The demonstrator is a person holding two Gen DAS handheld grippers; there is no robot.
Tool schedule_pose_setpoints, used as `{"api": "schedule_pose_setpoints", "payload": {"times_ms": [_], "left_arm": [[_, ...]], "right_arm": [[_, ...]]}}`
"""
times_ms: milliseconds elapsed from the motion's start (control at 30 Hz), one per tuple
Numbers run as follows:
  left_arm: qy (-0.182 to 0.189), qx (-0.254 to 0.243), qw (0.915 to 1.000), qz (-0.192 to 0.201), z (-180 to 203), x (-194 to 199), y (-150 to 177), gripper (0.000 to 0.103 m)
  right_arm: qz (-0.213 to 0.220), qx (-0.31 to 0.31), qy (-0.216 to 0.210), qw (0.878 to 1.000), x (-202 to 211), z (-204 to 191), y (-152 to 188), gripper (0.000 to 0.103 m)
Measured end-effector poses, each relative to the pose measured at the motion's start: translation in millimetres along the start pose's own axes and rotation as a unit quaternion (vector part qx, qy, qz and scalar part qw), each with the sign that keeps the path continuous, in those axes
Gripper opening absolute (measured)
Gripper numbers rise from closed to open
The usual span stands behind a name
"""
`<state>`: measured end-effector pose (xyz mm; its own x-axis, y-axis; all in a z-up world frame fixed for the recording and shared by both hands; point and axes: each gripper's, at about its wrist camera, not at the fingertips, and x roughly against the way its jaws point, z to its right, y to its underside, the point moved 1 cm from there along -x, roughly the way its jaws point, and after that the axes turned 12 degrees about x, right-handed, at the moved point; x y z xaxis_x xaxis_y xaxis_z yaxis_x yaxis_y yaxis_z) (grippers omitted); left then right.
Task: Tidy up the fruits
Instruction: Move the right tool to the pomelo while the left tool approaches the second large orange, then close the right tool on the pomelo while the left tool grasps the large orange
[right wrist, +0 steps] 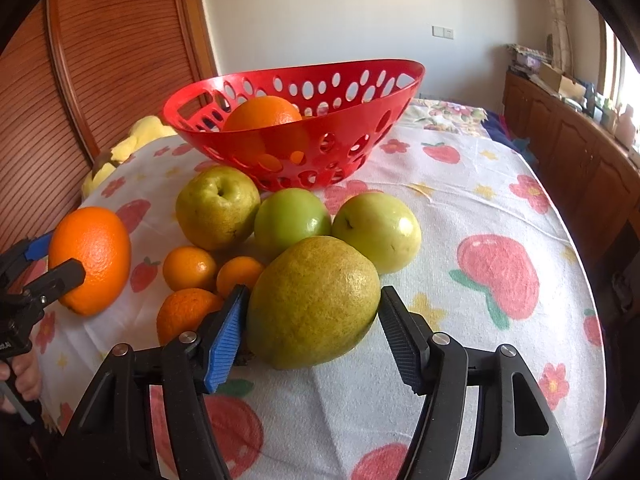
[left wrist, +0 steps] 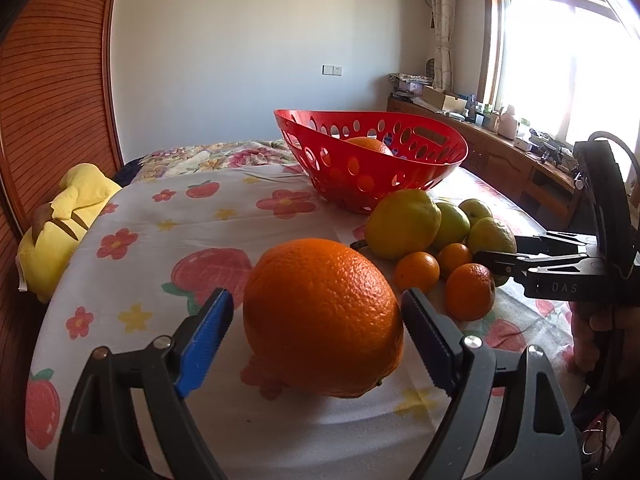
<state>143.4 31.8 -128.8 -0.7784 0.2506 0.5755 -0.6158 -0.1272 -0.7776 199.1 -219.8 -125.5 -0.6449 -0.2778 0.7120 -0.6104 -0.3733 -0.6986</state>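
The left gripper [left wrist: 318,334] stands with its jaws apart around a large orange [left wrist: 322,316]: a gap shows at the blue finger, while the black finger lies right at the peel, and whether it presses cannot be told. The right gripper [right wrist: 310,330] likewise brackets a big yellow-green pear [right wrist: 314,300], jaws spread, both pads close to its skin with thin gaps showing. The orange sits alone on the flowered tablecloth [left wrist: 160,240], with bare cloth to its left running to the rounded table edge. Just beside the pear crowd three small tangerines [right wrist: 190,268], a second pear [right wrist: 218,208] and two green apples [right wrist: 292,220]. Behind them stands the red perforated basket [right wrist: 360,128], holding one orange [right wrist: 264,114]. The large orange is bright and pebbled; the pear is speckled and dull
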Motion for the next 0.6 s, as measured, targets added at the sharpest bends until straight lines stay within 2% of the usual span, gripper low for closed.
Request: {"api": "schedule_pose_setpoints", "payload": {"times_ms": [600], "left_arm": [[0.006, -0.004, 1.0000, -0.006, 1.6, -4.3, 1.8, 0.088]], "right_arm": [[0.003, 0.006, 0.004, 1.000, 29.7, 6.0, 30.1, 0.067]]}}
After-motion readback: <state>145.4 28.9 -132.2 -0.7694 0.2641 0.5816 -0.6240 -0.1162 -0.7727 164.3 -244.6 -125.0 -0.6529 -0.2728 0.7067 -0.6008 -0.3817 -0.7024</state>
